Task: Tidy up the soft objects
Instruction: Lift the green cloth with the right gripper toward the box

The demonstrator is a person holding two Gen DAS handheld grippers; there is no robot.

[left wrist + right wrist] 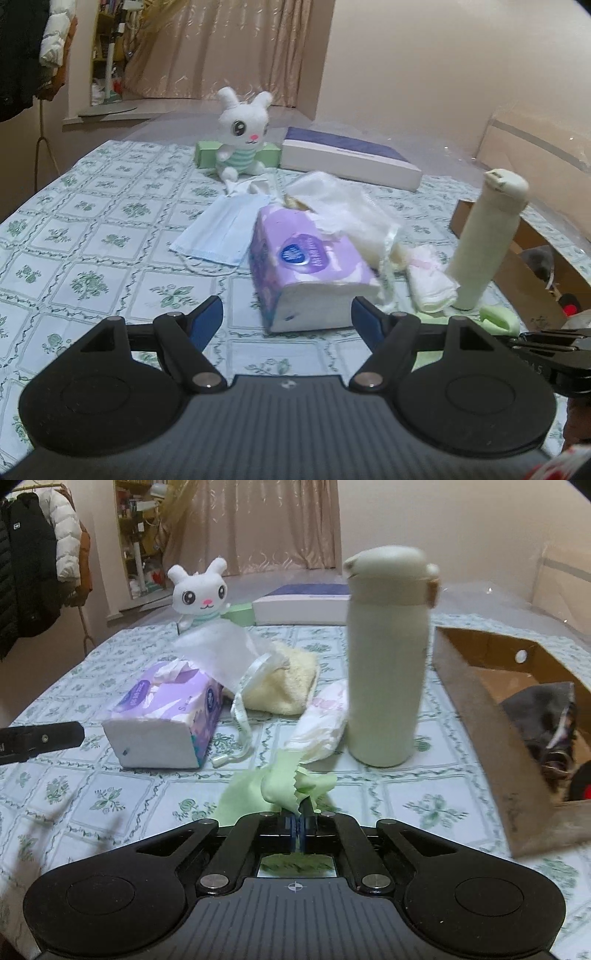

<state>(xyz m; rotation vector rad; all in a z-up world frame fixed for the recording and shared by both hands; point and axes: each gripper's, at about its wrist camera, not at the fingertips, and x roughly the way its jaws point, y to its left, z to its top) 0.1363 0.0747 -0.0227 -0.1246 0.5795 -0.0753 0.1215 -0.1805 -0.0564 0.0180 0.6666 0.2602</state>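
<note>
Up close, right hand-held gripper (299, 821) clamped on thin, zigzag-edged green cloth (291, 786); left hand-held gripper (287, 320) apart, empty.

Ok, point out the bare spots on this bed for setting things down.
Bare sheet left of the tissue pack and face mask. Crowded between the tissue pack and bottle: cream pouch, folded cloth, green cloth.

Pale green cloth (284, 786), lilac tissue pack (166, 716)
</note>
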